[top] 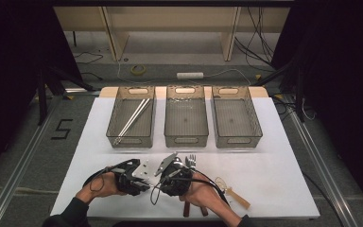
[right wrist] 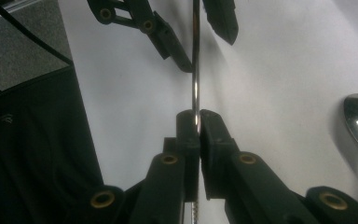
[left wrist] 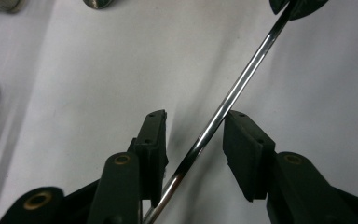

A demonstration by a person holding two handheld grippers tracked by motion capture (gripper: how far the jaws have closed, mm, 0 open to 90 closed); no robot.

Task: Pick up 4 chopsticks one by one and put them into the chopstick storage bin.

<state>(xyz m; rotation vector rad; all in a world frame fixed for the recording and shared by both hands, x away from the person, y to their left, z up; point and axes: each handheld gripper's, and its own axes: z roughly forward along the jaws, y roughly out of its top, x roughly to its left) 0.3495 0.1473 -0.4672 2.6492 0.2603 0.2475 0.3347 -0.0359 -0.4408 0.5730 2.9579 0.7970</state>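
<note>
As far as I can judge from up here, the sorting is only started. The left basket [top: 123, 101] at the far side holds a pair of pale chopsticks [top: 132, 119] lying slantwise, while the middle basket [top: 185, 137] and the right basket [top: 237, 138] look bare. What I read as the step in hand is passing one more metal chopstick [left wrist: 242, 81] from right to left, so it can join that pair.

Near me, left of centre, the left gripper [left wrist: 193, 126] has its jaws spread to either side of the chopstick. The rod runs between the pads and seems to brush one of them, but the other stands clear, so I would not call it a grip yet. The chopstick hangs just above the white table [top: 274, 156], between the two grippers. Its long axis runs roughly left to right across the near part of the table. In the right gripper view it goes straight away from the jaws (a ridged stretch shows just behind them), so the smooth length points left.

The right gripper [right wrist: 197, 116] is clamped tight on it. Still unsorted to the right are the forks [top: 190, 161] and a wooden-handled spoon [top: 231, 191].
</note>
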